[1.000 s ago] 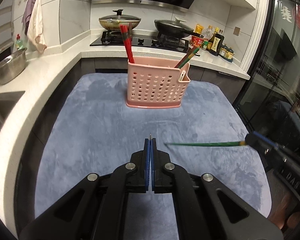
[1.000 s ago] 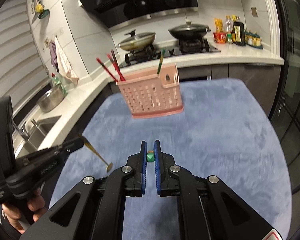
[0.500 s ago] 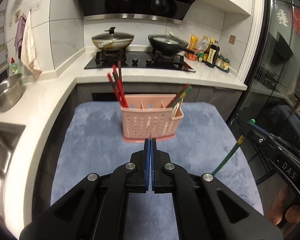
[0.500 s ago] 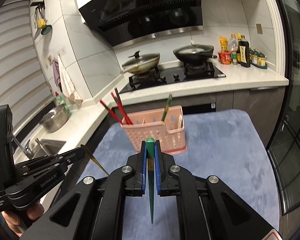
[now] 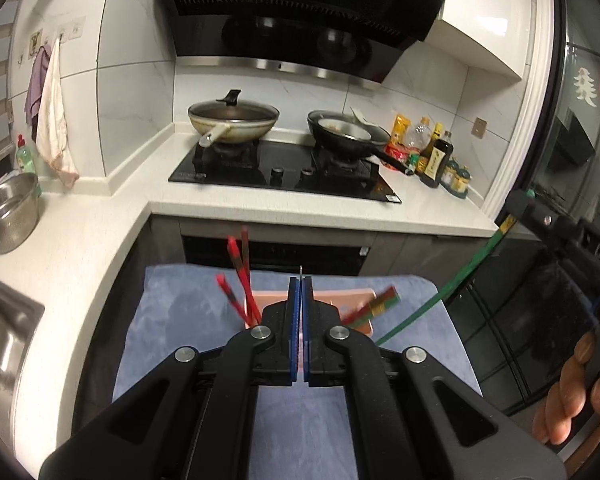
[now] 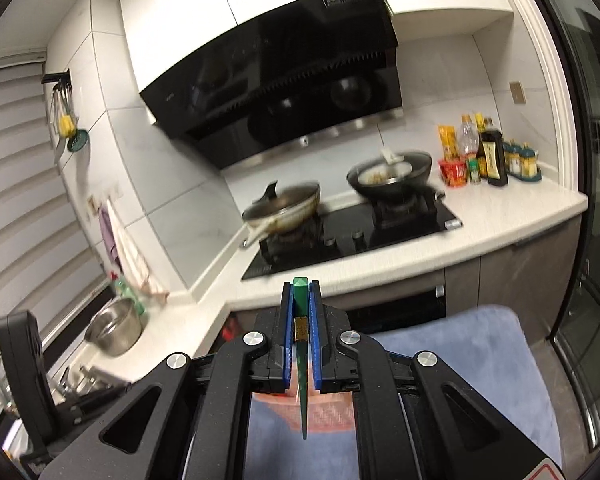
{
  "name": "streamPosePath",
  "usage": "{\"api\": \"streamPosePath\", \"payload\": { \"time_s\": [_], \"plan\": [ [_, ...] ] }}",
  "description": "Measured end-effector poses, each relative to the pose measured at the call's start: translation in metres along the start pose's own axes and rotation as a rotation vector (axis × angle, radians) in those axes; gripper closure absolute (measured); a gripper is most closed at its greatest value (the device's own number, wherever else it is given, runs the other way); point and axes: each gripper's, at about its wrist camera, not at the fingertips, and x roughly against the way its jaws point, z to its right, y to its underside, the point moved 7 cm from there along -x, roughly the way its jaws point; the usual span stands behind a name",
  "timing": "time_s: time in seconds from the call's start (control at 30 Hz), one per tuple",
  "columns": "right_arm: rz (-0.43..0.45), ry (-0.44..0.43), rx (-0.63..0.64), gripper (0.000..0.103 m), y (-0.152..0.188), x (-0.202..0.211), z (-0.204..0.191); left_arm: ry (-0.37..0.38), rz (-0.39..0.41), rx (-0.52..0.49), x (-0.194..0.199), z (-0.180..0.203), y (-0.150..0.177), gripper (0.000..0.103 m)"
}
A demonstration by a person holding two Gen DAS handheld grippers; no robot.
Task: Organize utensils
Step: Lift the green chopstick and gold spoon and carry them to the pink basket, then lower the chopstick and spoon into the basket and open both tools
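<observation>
Right hand-held gripper (image 6: 300, 292) is clamped on the green chopstick (image 6: 301, 344), thick end poking up just past the fingertips, thin end pointing back down toward my cam. From the left cam I see that same green chopstick (image 5: 456, 280) slanting down from the right hand-held gripper (image 5: 518, 202) at top right, tip ending just beside the pink utensil basket (image 5: 328, 296), on its right side, above the blue mat.

Left hand-held gripper (image 5: 301, 280) has its blue pads pressed together on smth v. thin, a metal sliver sticking out past the tips; can't tell what it is. It sits right over the basket, which my own fingers mostly hide.

In the basket: red chopsticks (image 5: 240, 276) standing tilted in the left end, another red/green bunch (image 5: 374, 304) leaning out the right end, blurry. Can't tell which compartment.

Blue mat (image 5: 180, 312) covers the desk under the basket. Behind it the stove w/ two pans (image 5: 234, 118), bottles off to the right.
</observation>
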Motion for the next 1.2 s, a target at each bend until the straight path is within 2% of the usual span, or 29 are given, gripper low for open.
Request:
{"api": "streamPosePath", "payload": {
  "time_s": [0.17,0.33,0.63,1.2],
  "plan": [
    [0.030,0.002,-0.004,0.096,-0.020,-0.030,-0.001,-0.014,-0.003,-0.002,-0.027,-0.004,-0.012,0.103],
    [0.020,0.006,0.010,0.096,-0.020,-0.062,-0.001,-0.020,-0.037,0.011,-0.060,-0.012,-0.008,0.103],
    [-0.083,0.029,0.043,0.096,0.026,-0.108,0.012,-0.021,-0.086,0.013,-0.101,-0.017,0.014,0.103],
    [-0.205,0.034,0.065,0.095,0.078,-0.140,0.020,-0.040,-0.140,0.015,-0.139,-0.021,0.041,0.103]
  ]
}}
